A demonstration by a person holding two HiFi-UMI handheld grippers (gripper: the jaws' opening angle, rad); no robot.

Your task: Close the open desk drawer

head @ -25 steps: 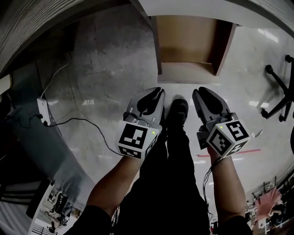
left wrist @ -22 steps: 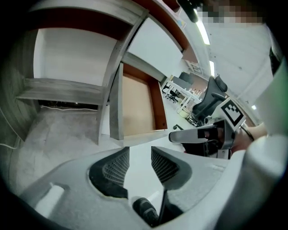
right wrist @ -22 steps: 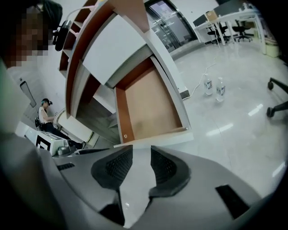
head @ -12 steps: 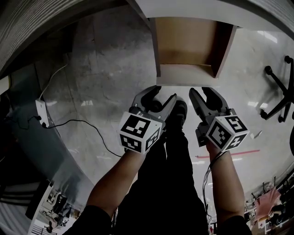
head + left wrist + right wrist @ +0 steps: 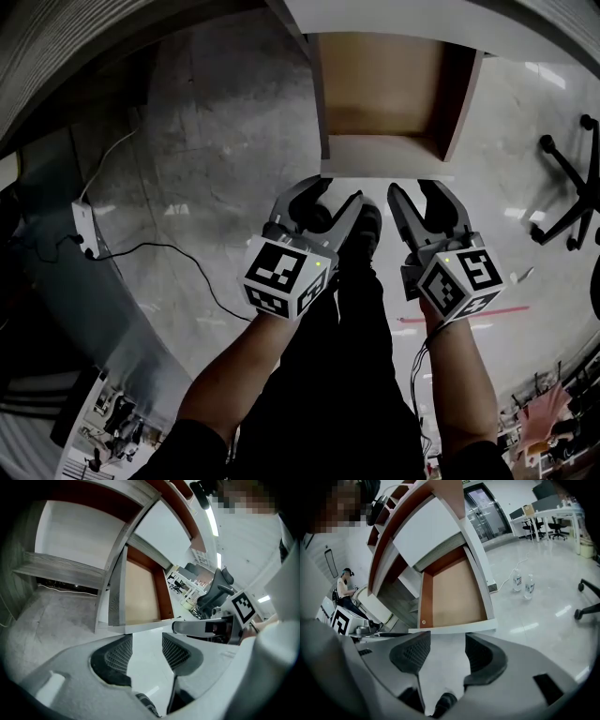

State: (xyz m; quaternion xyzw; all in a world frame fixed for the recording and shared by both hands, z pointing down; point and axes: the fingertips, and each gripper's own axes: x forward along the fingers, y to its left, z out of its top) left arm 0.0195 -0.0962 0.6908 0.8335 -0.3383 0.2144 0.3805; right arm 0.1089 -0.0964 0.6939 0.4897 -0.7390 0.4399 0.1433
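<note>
Site: a polished grey floor (image 5: 216,141) below a white-topped desk (image 5: 394,17), which runs along the upper edge of the head view.

Left of frame: a white power strip (image 5: 87,230) lies on the floor, and a dark cable (image 5: 178,253) trails from it toward the centre. Far right: part of the wheeled base of an office chair (image 5: 572,187). In the right gripper view, two bottles (image 5: 529,587) stand on the floor in the upper right.

Task item: the drawer (image 5: 384,155) is pulled out from the desk at upper centre. Its brown interior is exposed and its white front panel faces the person.

Left gripper (image 5: 333,192): centre of frame, just below the left half of the drawer front. The jaws are spread wide and nothing is clamped; only the white panel shows through the gap. I cannot tell whether the tips touch the panel.

Right gripper (image 5: 419,187): just below the right half of the drawer front. The jaws are opening and already wide, with nothing held between the pads.

A dark shoe (image 5: 368,220) sits between the two grippers.
</note>
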